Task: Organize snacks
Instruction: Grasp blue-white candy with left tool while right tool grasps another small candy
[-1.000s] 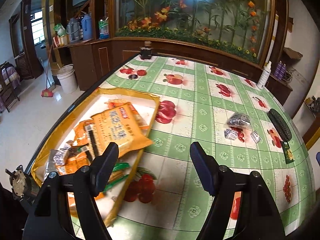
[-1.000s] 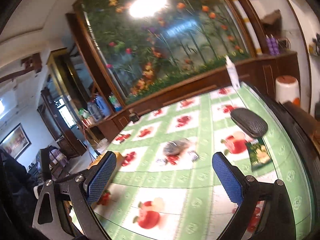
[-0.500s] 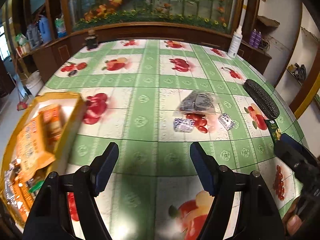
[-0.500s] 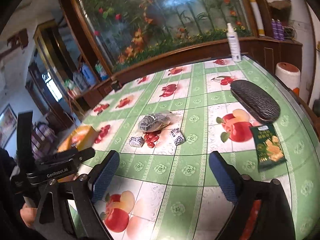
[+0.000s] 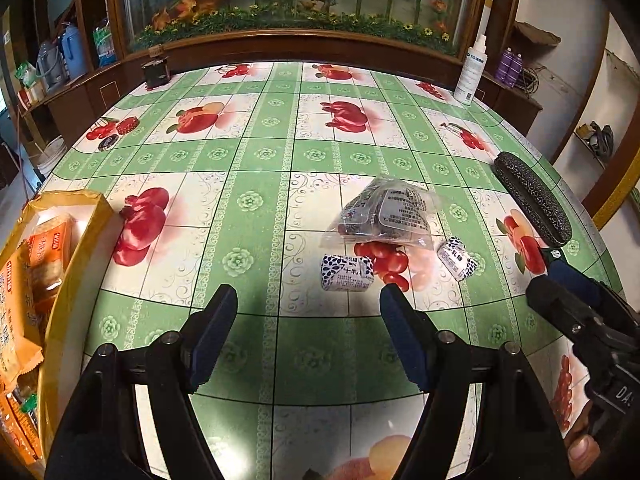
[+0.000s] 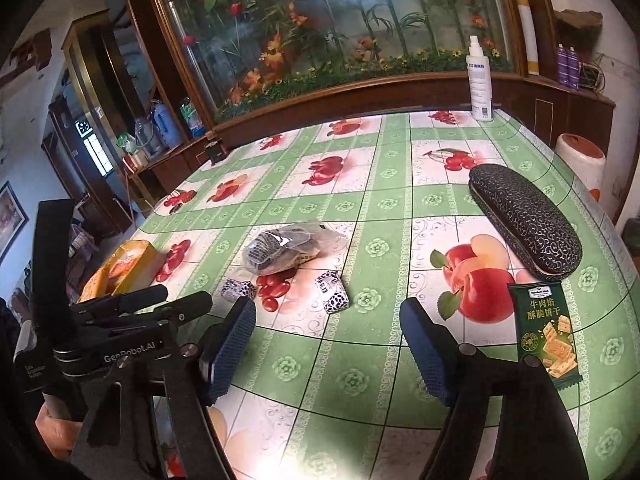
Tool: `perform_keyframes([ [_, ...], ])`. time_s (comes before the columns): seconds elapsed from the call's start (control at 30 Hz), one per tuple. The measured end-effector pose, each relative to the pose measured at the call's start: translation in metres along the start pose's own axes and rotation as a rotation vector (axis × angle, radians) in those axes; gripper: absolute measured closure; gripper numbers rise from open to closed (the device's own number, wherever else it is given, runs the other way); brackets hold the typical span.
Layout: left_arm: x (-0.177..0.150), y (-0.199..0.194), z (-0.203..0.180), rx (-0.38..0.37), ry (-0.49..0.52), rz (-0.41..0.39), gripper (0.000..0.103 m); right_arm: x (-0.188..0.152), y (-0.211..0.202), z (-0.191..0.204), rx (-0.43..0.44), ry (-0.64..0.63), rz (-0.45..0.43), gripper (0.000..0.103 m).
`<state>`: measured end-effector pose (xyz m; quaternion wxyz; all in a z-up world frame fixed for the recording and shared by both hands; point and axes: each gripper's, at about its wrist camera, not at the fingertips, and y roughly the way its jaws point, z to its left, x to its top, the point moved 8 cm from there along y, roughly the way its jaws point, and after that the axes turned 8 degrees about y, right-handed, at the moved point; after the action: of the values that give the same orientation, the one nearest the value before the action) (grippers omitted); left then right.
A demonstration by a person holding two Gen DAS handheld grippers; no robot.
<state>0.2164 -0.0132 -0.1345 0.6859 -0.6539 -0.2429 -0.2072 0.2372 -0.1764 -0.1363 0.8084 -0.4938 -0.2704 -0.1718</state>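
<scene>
snacks lie loose near the middle of the bench [image 5: 256, 152], which wears a green-and-white oilcloth printed with fruit. a clear plastic bag of dark sweets [image 5: 384, 216] sits there, and just in front of it are two small wrapped candies with a black-and-white pattern, the left candy [image 5: 347, 273] close to the bag's near edge and the right candy [image 5: 457, 259] a little apart to the side. a green cracker packet [image 6: 546, 330] lies flat nearer the bench's right edge, its far end just beside a long black glasses case [image 6: 524, 222] that rests at an angle.

the left hand-held gripper [image 5: 308, 336] hovers over bare oilcloth with its jaws apart and nothing between them; the left candy lies just ahead of its right finger. the right hand-held gripper [image 6: 327, 350] is closing its jaws, yet they stand well apart with only tablecloth between them; the right candy lies ahead of the gap and the cracker packet is just outside its right finger. each tool shows at the edge of the other's view, close alongside.

at the bench's left edge a yellow cardboard box [image 5: 76, 240] holds orange snack packets [image 5: 24, 292]. a white spray bottle [image 6: 480, 80] stands at the far right corner and a small dark box [image 5: 156, 72] at the far left. behind the bench runs a wooden cabinet with a large glass panel painted with flowers [image 6: 340, 20].
</scene>
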Motion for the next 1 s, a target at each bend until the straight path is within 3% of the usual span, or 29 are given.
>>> perform_keyframes([
  [0.47, 0.008, 0.045, -0.004, -0.031, -0.033, 0.066, 0.031, 0.002, 0.043, 0.008, -0.007, -0.048, 0.086, 0.031],
  [0.57, 0.01, 0.045, -0.003, 0.003, -0.007, 0.054, 0.046, 0.0, 0.054, 0.008, -0.019, -0.06, 0.112, 0.031],
  [0.63, 0.011, 0.044, -0.002, 0.017, 0.011, 0.045, 0.074, -0.001, 0.061, 0.01, -0.023, -0.071, 0.124, 0.031],
  [0.8, 0.01, 0.044, 0.0, 0.004, 0.034, 0.036, 0.073, -0.001, 0.074, 0.016, -0.052, -0.121, 0.141, 0.032],
  [1.0, 0.007, 0.041, 0.007, 0.005, 0.023, 0.04, 0.073, -0.001, 0.091, 0.021, -0.101, -0.178, 0.164, 0.046],
])
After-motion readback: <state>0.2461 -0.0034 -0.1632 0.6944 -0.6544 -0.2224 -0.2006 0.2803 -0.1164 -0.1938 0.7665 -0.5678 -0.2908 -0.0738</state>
